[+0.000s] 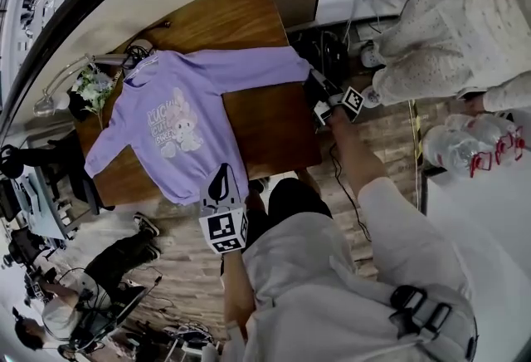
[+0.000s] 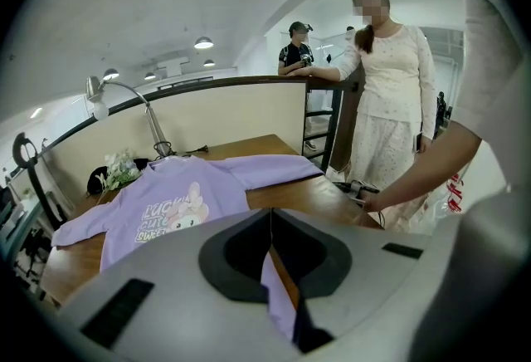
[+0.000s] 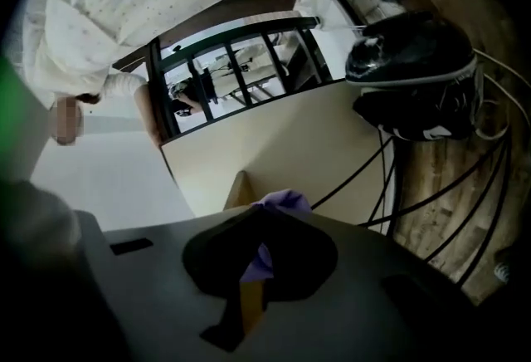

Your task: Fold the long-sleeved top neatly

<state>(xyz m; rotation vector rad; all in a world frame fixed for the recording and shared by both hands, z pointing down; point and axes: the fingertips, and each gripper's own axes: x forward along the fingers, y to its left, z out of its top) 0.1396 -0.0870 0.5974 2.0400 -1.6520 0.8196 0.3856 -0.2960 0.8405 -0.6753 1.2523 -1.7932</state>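
Top [image 1: 178, 115] lies flat on the wooden table [image 1: 270, 132], my left gripper [image 1: 221, 184] clamped on its near hem [image 2: 274, 277], my right gripper [image 1: 315, 90] clenched on one sleeve's cuff [image 3: 282, 203] at the table's right edge.

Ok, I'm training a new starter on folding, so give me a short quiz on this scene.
1. True or false: the top lies on the floor.
2. The right gripper is shut on: A a sleeve end, B the collar, C the lamp?
3. Fill in: the left gripper pinches the top's ___.
Key: 1 false, it lies on the table; 2 A; 3 hem.
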